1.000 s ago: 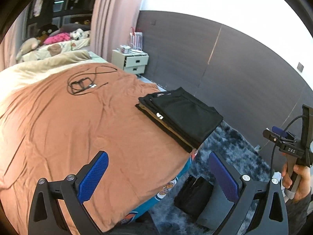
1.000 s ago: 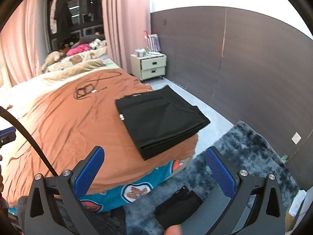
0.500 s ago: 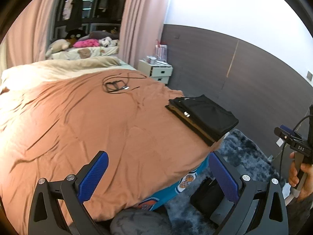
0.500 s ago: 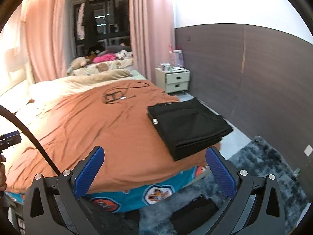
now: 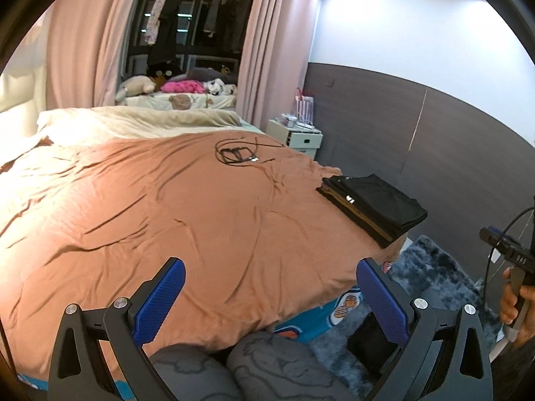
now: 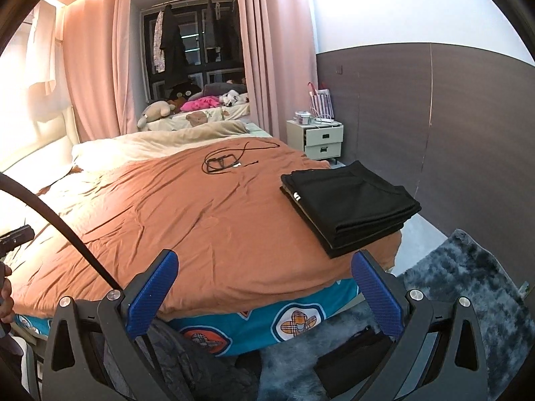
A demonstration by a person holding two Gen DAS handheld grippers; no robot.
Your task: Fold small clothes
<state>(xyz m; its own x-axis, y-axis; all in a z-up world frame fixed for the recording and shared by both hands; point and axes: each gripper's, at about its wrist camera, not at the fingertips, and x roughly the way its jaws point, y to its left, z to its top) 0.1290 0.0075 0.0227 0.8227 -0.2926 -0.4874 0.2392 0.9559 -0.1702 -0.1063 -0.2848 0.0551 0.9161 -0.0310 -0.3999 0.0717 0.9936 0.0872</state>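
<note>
Right wrist: black cable [image 6: 230,162] on bedspread [image 6: 200,227], apart from folded clothes [image 6: 351,207].

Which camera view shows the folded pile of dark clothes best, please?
The right wrist view: the folded pile sits nearer, its top and stacked edges clear. The left wrist view shows it smaller and side-on at the bed's corner.

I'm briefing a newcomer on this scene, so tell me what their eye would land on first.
First, the wide rust-orange bedspread filling the middle, with a neat stack of folded black clothes at its right edge. Farther back a coiled black cable lies on the cover. Both the left gripper and the right gripper are open and empty.
</note>
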